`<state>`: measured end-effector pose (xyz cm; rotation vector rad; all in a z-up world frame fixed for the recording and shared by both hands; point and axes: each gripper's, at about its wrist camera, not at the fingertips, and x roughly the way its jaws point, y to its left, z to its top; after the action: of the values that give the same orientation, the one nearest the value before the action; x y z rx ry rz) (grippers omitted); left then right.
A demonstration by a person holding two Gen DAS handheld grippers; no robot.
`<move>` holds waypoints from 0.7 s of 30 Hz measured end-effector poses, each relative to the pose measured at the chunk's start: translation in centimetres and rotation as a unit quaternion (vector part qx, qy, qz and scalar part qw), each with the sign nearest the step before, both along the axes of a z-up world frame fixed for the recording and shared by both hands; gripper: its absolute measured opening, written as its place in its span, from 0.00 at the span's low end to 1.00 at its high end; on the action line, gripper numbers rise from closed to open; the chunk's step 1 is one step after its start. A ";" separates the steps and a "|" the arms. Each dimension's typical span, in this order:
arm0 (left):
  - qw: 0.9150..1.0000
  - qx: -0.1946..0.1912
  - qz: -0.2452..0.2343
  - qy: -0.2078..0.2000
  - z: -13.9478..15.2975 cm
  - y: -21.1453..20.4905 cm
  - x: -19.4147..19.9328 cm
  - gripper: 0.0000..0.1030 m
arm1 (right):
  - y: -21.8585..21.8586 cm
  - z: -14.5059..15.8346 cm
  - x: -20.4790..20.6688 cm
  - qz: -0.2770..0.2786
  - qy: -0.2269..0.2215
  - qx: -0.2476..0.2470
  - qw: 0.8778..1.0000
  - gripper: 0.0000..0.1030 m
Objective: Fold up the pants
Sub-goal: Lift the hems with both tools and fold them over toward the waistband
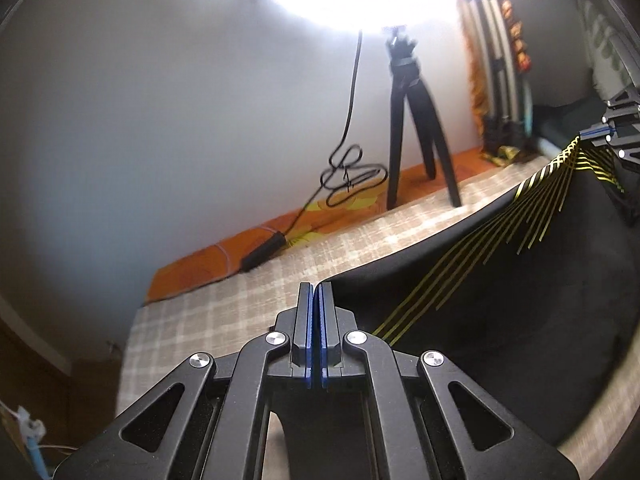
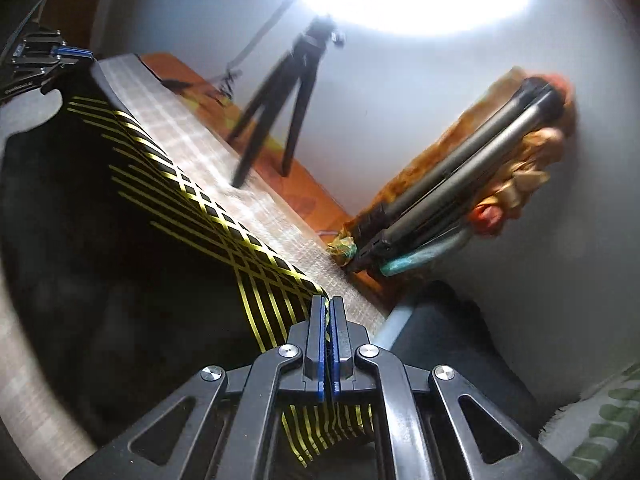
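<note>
Pants [image 1: 500, 280] hang stretched between your grippers above the checked cover [image 1: 224, 312]: left gripper [image 1: 315, 300] clamps one corner, right gripper [image 2: 329, 312] the other. From the left, the taut edge runs toward two o'clock.

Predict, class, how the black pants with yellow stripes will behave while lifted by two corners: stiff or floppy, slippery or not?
Probably floppy: the pants sag in a curve between the left gripper and right gripper. Likely light, since thin pinches hold them up. Slipperiness is hard to judge; the fabric sits bunched between the right jaws without visibly sliding.
</note>
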<state>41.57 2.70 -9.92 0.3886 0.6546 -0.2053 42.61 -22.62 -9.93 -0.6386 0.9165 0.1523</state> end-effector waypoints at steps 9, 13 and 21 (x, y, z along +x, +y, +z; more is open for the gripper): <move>0.998 0.027 0.031 0.038 -4.3 0.1 3.9 0.01 | 0.1 -6.0 4.2 -0.021 0.042 -0.014 0.999 0.00; 0.997 0.027 0.050 0.047 -5.3 1.0 4.7 0.01 | 0.1 -7.4 5.0 -0.029 0.053 -0.019 0.998 0.00; 0.998 0.003 0.055 0.036 -2.7 1.9 2.9 0.17 | 0.1 -5.2 3.2 -0.026 0.027 -0.012 0.999 0.55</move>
<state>44.51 4.61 -12.61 0.3520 0.7447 -0.1133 45.79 -22.48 -15.10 -0.6349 0.9873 0.1115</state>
